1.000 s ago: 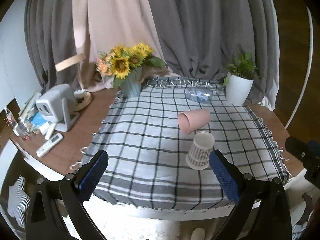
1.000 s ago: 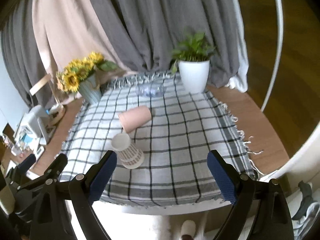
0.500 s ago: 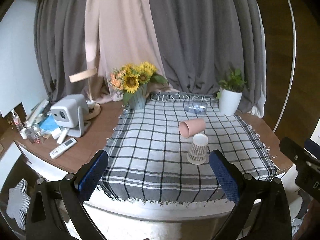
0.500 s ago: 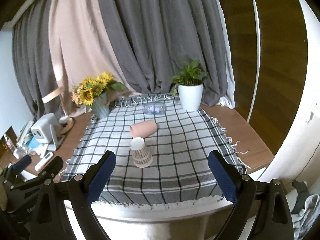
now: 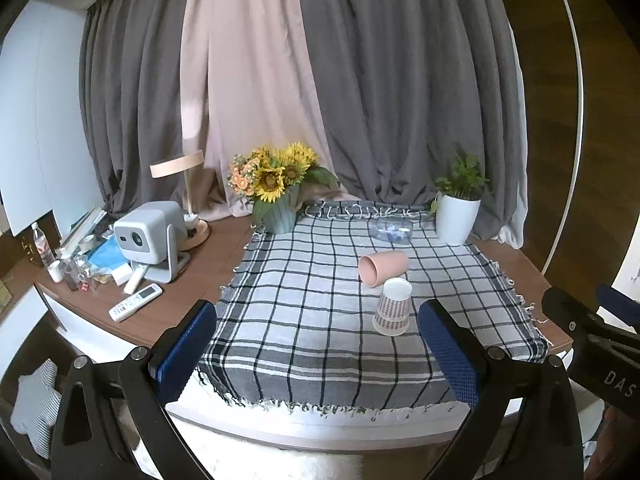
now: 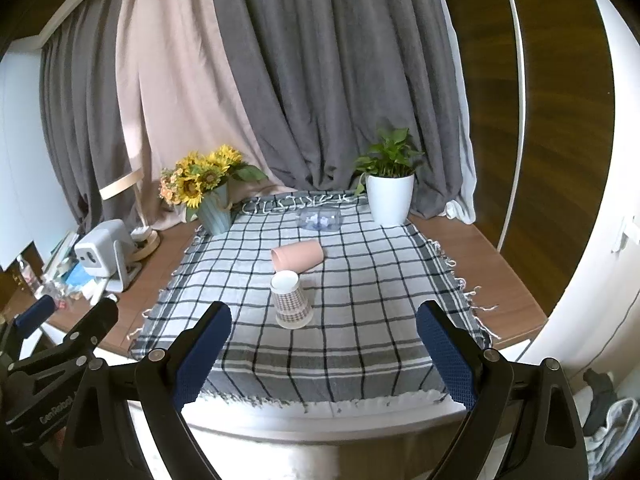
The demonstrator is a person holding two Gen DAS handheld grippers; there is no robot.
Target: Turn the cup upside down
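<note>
Both tools (image 5: 318, 344) (image 6: 324, 342) wide apart, holding nothing.

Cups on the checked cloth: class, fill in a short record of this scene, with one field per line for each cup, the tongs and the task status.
patterned cup: upside down on the checked cloth, wide rim down, base up
pink cup: lying on its side just behind the patterned cup, mouth towards the left
clear bottle: lying near the far edge of the cloth
left tongs: open, holding nothing, back from the table
right tongs: open, holding nothing, back from the table
task status: one cup stands flipped; pink cup not upside down
</note>
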